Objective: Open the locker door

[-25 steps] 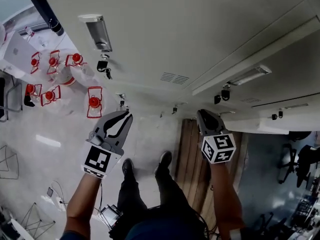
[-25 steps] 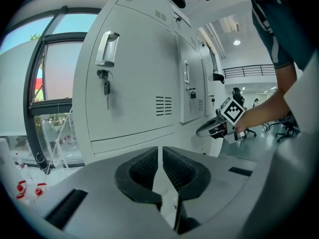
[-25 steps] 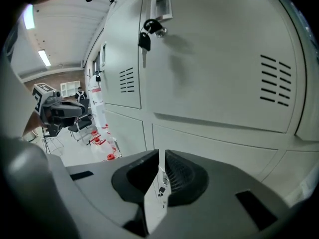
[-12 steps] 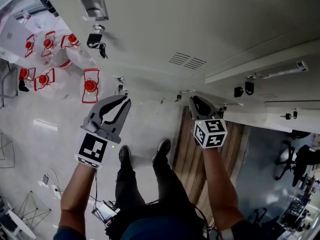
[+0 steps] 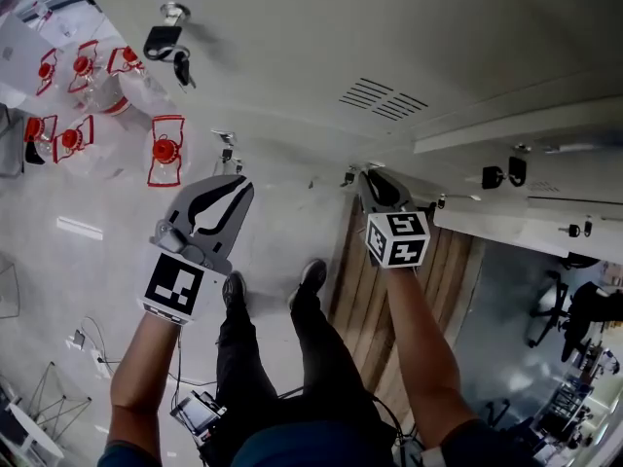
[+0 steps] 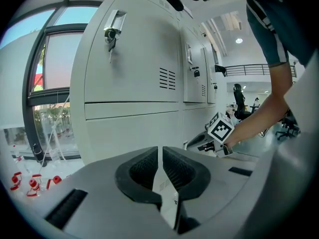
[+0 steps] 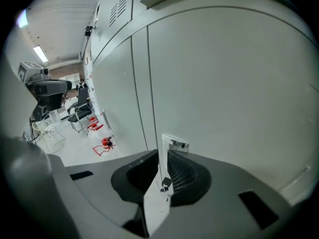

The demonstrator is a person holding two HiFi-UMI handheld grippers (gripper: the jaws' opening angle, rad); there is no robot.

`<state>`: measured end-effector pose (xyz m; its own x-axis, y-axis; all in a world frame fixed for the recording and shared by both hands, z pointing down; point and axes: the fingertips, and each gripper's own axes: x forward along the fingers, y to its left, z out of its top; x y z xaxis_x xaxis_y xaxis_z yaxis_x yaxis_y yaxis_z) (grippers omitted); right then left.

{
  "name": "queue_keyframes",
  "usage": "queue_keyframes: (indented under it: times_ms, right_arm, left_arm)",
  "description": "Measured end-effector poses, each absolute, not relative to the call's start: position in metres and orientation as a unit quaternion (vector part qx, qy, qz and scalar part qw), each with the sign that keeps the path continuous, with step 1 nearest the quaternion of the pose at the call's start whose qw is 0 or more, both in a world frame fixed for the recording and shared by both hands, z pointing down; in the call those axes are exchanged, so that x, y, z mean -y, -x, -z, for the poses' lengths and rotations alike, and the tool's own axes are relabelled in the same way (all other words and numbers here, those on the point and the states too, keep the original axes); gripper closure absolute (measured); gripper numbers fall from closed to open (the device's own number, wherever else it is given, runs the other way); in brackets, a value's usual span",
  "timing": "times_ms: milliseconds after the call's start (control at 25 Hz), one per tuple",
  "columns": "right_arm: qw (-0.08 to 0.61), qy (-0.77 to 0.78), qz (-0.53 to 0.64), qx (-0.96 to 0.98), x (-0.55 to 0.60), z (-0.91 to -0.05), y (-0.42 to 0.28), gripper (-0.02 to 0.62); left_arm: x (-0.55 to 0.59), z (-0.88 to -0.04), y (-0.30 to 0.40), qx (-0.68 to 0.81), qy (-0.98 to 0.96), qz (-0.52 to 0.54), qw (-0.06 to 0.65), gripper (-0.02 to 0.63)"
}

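Observation:
White lockers (image 5: 321, 47) stand in front of me. My right gripper (image 5: 370, 181) is low against a lower locker door (image 7: 224, 83), its jaws shut on that door's small metal latch tab (image 7: 174, 143), which sticks out from their tips. The tab shows beside the gripper's nose as a small latch (image 5: 348, 176). My left gripper (image 5: 222, 195) hangs in the air to the left, apart from the lockers, shut with nothing in it. It faces the locker fronts (image 6: 129, 68).
An upper locker has a handle with hanging keys (image 5: 164, 42), seen as a handle (image 6: 111, 29) in the left gripper view. Red-capped objects (image 5: 164, 152) lie on the pale floor at left. My legs and shoes (image 5: 304, 280) are below; office chairs (image 5: 574, 309) stand at far right.
My right gripper has moved left along the lower lockers and onto the latch tab. The left gripper has drifted slightly, still shut. My head view has shifted downward.

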<state>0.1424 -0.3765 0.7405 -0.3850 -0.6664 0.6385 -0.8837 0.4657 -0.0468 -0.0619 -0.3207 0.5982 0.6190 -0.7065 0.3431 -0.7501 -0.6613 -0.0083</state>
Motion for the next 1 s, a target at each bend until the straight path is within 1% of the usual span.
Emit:
queue_keyframes:
  times_ms: [560,760,1000]
  right_arm:
    - [0.281,-0.493,-0.176,0.805,0.392,-0.759,-0.138,0.555]
    - [0.29,-0.493,-0.164,0.804,0.39,-0.757,-0.14,0.555]
    - [0.292,-0.494,-0.165,0.802,0.371,-0.758,-0.137,0.555]
  left_arm:
    - [0.31,-0.615,0.063,0.409,-0.892,-0.171,0.088,0.561]
    - [0.309,-0.611,0.065,0.405,-0.896,-0.167,0.072,0.561]
    - [0.305,-0.611,0.074,0.406,-0.895,-0.17,0.078,0.561]
